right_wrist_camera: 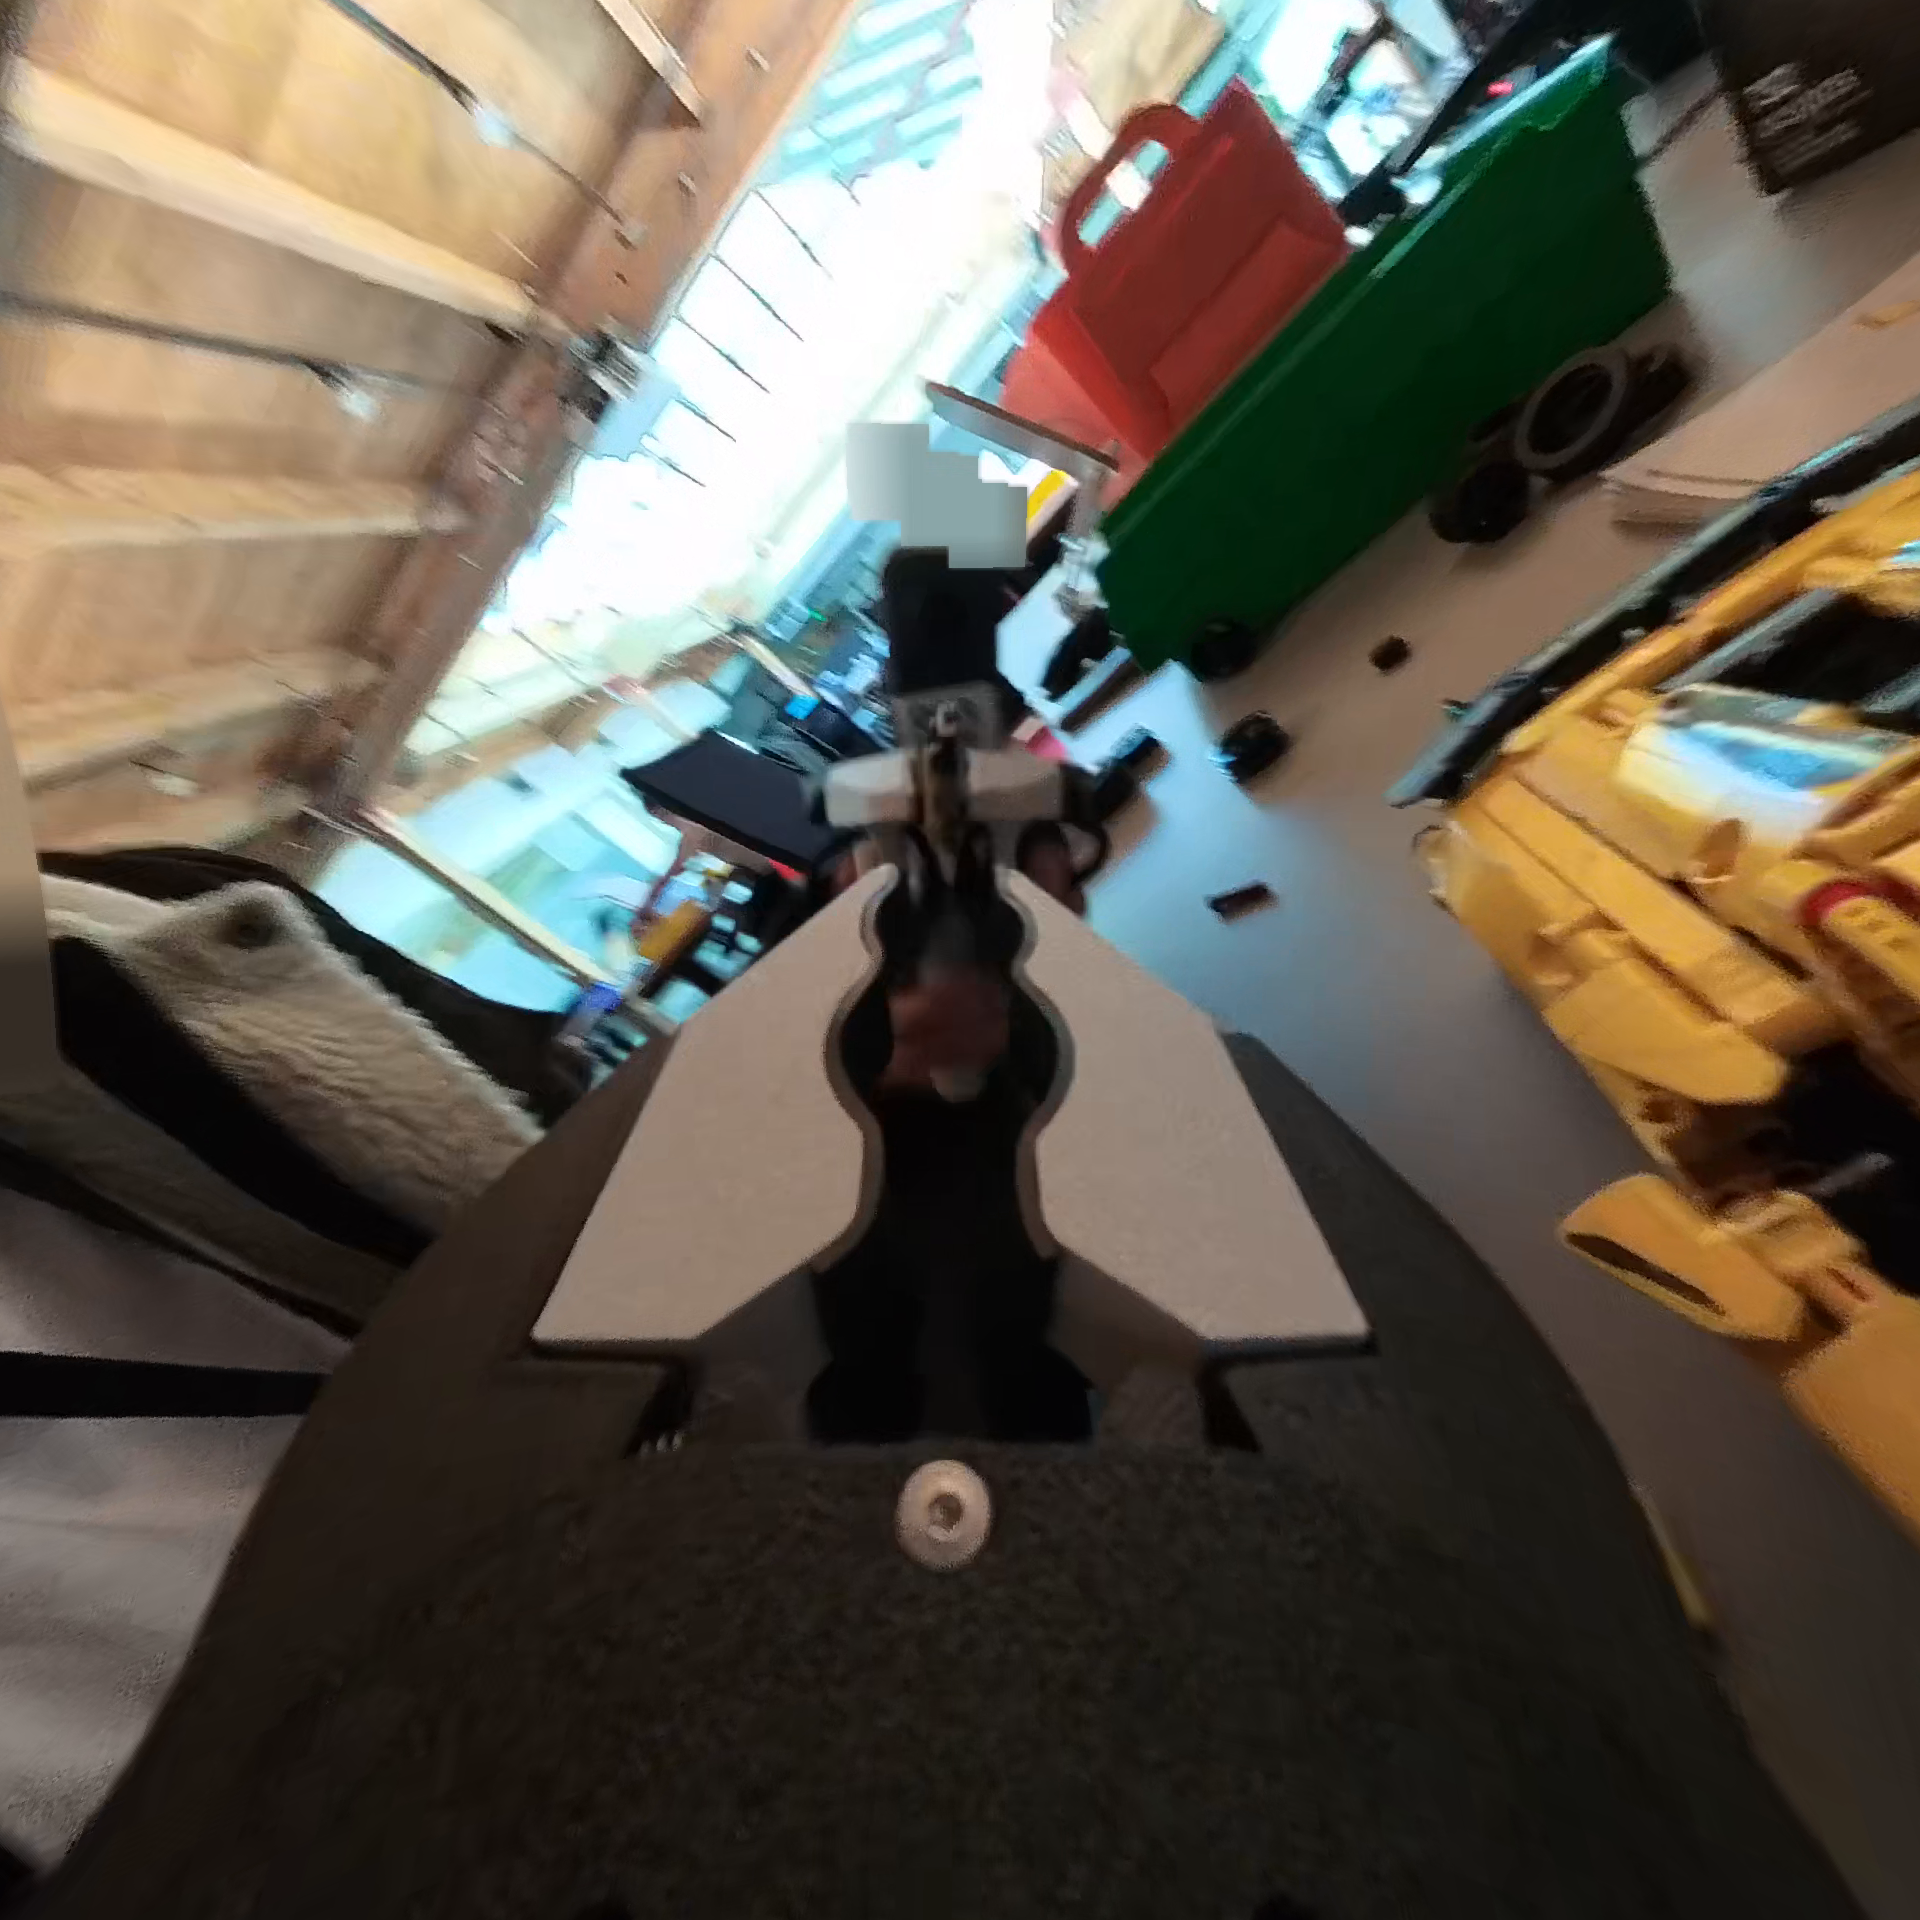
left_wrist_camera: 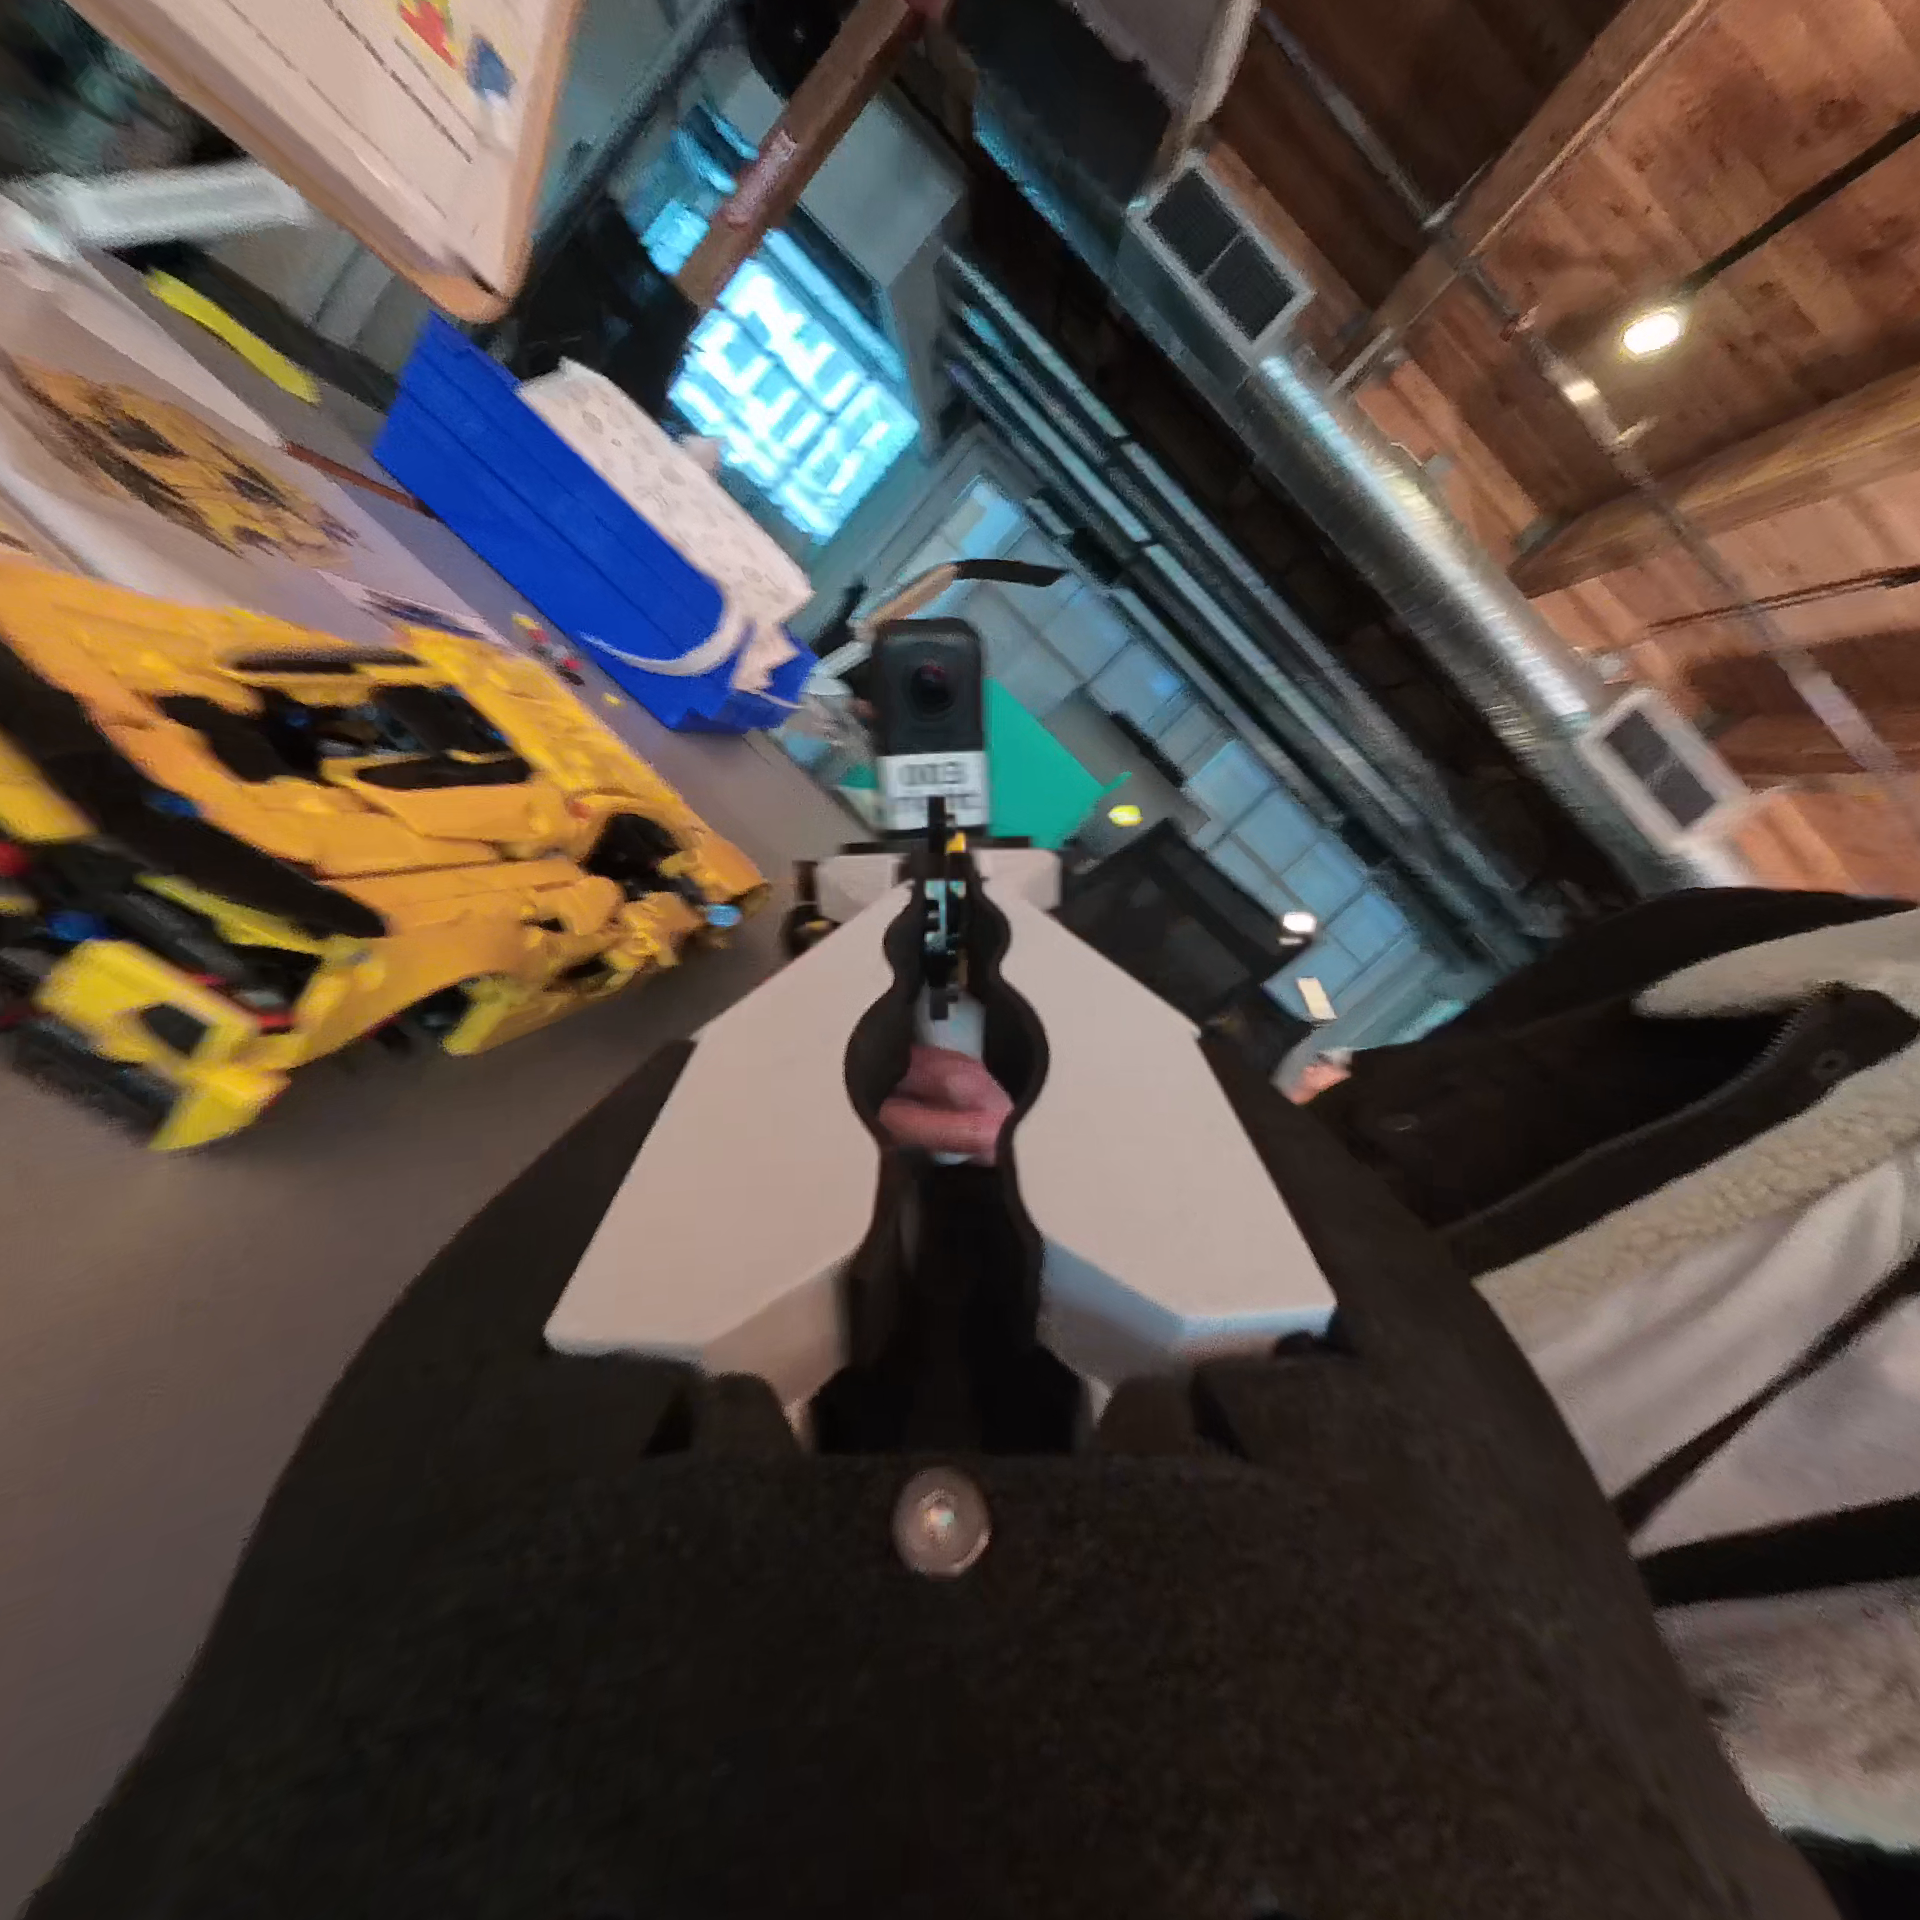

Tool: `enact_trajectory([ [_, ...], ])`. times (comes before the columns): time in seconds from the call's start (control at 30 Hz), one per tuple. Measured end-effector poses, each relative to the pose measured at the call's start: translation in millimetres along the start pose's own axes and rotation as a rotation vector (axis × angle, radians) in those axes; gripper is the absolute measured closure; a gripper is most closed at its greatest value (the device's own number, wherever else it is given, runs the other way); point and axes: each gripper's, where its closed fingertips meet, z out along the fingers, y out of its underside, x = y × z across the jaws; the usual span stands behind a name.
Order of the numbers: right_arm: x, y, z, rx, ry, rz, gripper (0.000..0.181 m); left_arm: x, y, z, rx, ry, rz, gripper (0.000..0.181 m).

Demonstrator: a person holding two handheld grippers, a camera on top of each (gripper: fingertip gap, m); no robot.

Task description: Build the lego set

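Grey table [left_wrist_camera: 156,1299] carries the yellow lego car [left_wrist_camera: 343,842], off to one side. Left claw [left_wrist_camera: 940,904] and right claw [right_wrist_camera: 940,821] meet tip to tip midair, both clamped on a small piece [left_wrist_camera: 948,940]. Frames are blurry; a misaligned push could drop it.

A workshop or loft-style industrial space: exposed timber ceiling beams [left_wrist_camera: 1714,187] and a silver ventilation duct [left_wrist_camera: 1382,540] are running overhead, tall paned windows [right_wrist_camera: 748,343] are letting daylight in, storage bins [right_wrist_camera: 1382,416] are sitting nearby.
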Motion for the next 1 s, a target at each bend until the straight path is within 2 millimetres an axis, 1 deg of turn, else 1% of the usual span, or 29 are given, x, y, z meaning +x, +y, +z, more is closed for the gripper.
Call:
enact_trajectory([
  [0.03, 4, 4, 0, -0.037, 0.053, -0.067, 0.163, -12, -3, -9, -0.024, -0.089, 0.052, 0.175],
  [0.07, 6, 12, 2, -0.101, 0.099, -0.164, 0.162, -27, -4, -20, -0.068, -0.196, 0.117, 0.176],
  [0.1, 11, 25, 5, -0.193, 0.158, -0.279, 0.162, -43, -3, -32, -0.123, -0.307, 0.189, 0.176],
  [0.13, 20, 39, 7, -0.302, 0.229, -0.405, 0.159, -56, -3, -44, -0.172, -0.404, 0.254, 0.175],
  [0.17, 29, 53, 10, -0.408, 0.283, -0.518, 0.156, -64, -3, -53, -0.199, -0.461, 0.301, 0.175],
  [0.2, 34, 63, 14, -0.479, 0.317, -0.587, 0.156, -66, -3, -56, -0.202, -0.47, 0.311, 0.175],
  [0.27, 38, 82, 22, -0.579, 0.315, -0.645, 0.156, -61, -1, -51, -0.195, -0.426, 0.278, 0.176],
  [0.33, 54, 94, 18, -0.691, 0.389, -0.684, 0.155, -63, 7, -47, -0.241, -0.431, 0.293, 0.175],
  [0.37, 57, 97, 17, -0.713, 0.408, -0.704, 0.156, -63, 10, -46, -0.256, -0.434, 0.304, 0.175],
  [0.47, 52, 99, 18, -0.719, 0.415, -0.758, 0.164, -60, 11, -44, -0.252, -0.403, 0.282, 0.175],
  [0.53, 50, 101, 20, -0.722, 0.408, -0.794, 0.164, -60, 10, -45, -0.238, -0.383, 0.247, 0.175],
  [0.6, 57, 103, 20, -0.749, 0.44, -0.82, 0.159, -59, 9, -46, -0.225, -0.37, 0.23, 0.176],
  [0.67, 60, 106, 20, -0.772, 0.444, -0.82, 0.158, -58, 9, -45, -0.229, -0.364, 0.234, 0.176],
  [0.83, 62, 106, 21, -0.768, 0.451, -0.846, 0.161, -58, 16, -42, -0.267, -0.374, 0.261, 0.176],
  [0.97, 65, 102, 21, -0.771, 0.48, -0.885, 0.164, -59, 16, -42, -0.266, -0.371, 0.25, 0.175],
  [1.0, 66, 103, 21, -0.781, 0.482, -0.89, 0.168, -59, 16, -42, -0.266, -0.369, 0.247, 0.176],
])
